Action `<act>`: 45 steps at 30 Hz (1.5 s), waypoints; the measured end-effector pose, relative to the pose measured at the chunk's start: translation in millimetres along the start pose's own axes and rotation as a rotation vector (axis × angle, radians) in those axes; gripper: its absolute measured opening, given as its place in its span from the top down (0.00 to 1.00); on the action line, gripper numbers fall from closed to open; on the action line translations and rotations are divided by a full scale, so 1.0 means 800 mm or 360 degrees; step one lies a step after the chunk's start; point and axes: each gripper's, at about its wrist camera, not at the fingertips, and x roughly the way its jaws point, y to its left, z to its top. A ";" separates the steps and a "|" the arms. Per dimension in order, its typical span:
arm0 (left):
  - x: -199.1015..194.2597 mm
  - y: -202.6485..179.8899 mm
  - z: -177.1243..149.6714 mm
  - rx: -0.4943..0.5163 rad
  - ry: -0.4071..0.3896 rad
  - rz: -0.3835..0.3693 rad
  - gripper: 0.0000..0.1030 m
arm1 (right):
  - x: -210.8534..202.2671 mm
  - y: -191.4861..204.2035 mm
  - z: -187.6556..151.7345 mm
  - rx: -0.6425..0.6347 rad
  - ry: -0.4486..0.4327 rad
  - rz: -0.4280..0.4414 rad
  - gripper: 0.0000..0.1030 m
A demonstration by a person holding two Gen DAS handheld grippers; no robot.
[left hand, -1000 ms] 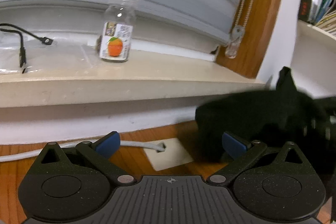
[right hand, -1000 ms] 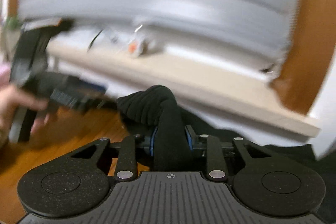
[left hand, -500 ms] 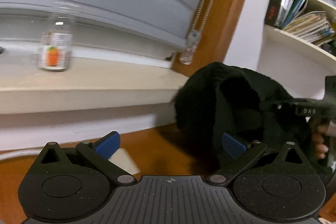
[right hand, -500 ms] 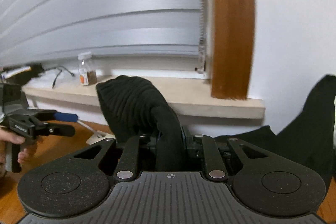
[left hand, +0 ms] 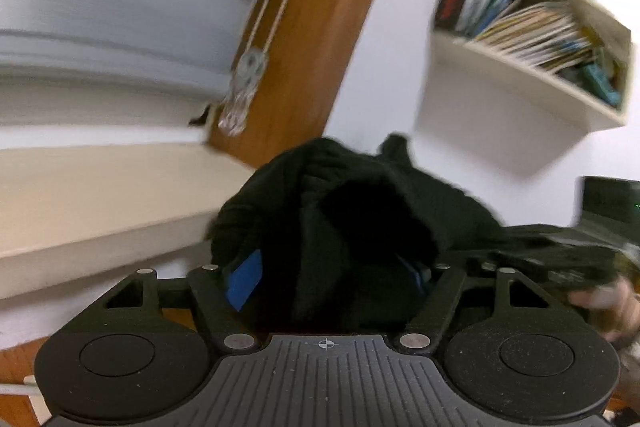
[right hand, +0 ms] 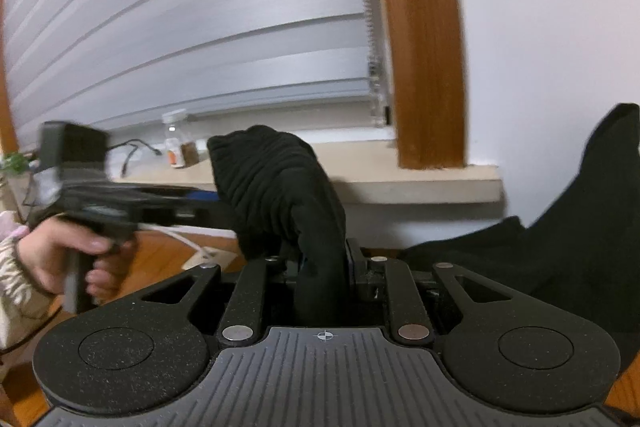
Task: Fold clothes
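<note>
A black knitted garment (left hand: 360,195) hangs bunched in the air in front of the window sill. My right gripper (right hand: 326,259) is shut on a thick fold of the garment (right hand: 276,179), which rises above its jaws; more black cloth trails away to the right. My left gripper (left hand: 330,279) has come in from the left and stands around the same bunch. Its blue pads (left hand: 244,281) are part-way in with cloth between them, not squeezed. In the right wrist view the left gripper (right hand: 192,195) is held by a hand (right hand: 76,255).
Behind runs a beige window sill (right hand: 400,183) under grey blinds, with a small bottle (right hand: 176,143) and black cables (right hand: 132,151) on it. A wooden frame (left hand: 320,27) and a wall shelf of books (left hand: 532,27) stand to the right. The wooden tabletop (right hand: 160,259) lies below.
My left gripper swung right to the garment and its jaws narrowed around the bunch. My right gripper kept its hold and lifted the cloth towards the left one.
</note>
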 end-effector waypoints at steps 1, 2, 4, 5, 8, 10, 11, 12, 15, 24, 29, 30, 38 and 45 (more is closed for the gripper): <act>0.003 -0.001 0.001 0.0002 0.0008 0.0011 0.28 | -0.001 0.002 0.000 -0.0009 -0.0001 0.0006 0.82; 0.006 -0.003 0.003 0.0004 0.0016 0.0021 0.28 | -0.001 0.004 0.000 -0.0017 -0.0001 0.0012 0.82; 0.012 -0.006 0.006 0.0008 0.0031 0.0043 0.34 | -0.003 0.007 0.000 -0.0035 -0.0003 0.0024 0.82; 0.015 -0.007 0.007 0.0010 0.0039 0.0053 0.57 | -0.003 0.009 -0.001 -0.0043 -0.0003 0.0030 0.82; 0.024 -0.012 0.012 0.0017 0.0063 0.0085 0.88 | -0.008 0.011 0.001 -0.0060 -0.0013 0.0039 0.82; 0.030 -0.015 0.015 0.0021 0.0079 0.0107 0.91 | -0.011 0.011 0.002 -0.0069 -0.0021 0.0041 0.82; 0.024 -0.017 0.019 0.0030 0.0069 0.0113 0.92 | -0.014 0.012 0.005 -0.0084 -0.0039 0.0061 0.82; 0.015 -0.021 0.024 0.0040 0.0061 0.0122 0.92 | -0.018 0.016 0.008 -0.0107 -0.0057 0.0085 0.82; -0.025 -0.034 0.048 0.0073 0.0007 0.0189 0.93 | -0.025 0.041 0.028 -0.0208 -0.0106 0.0143 0.82; -0.235 -0.080 0.120 0.0181 -0.0280 0.0449 0.93 | -0.030 0.167 0.111 -0.0384 -0.0262 0.0487 0.84; -0.327 -0.093 0.141 0.0227 -0.0402 0.0587 0.93 | -0.043 0.240 0.147 -0.0455 -0.0364 0.0702 0.84; -0.335 -0.090 0.139 0.0232 -0.0399 0.0624 0.93 | -0.041 0.252 0.152 -0.0478 -0.0372 0.0716 0.84; -0.295 0.006 0.043 0.0069 0.0030 0.0782 0.82 | 0.062 0.286 0.111 -0.0481 0.0060 0.0615 0.81; -0.296 0.073 -0.050 -0.0159 0.0161 0.0877 0.48 | 0.137 0.290 0.037 -0.0414 0.0387 0.0533 0.52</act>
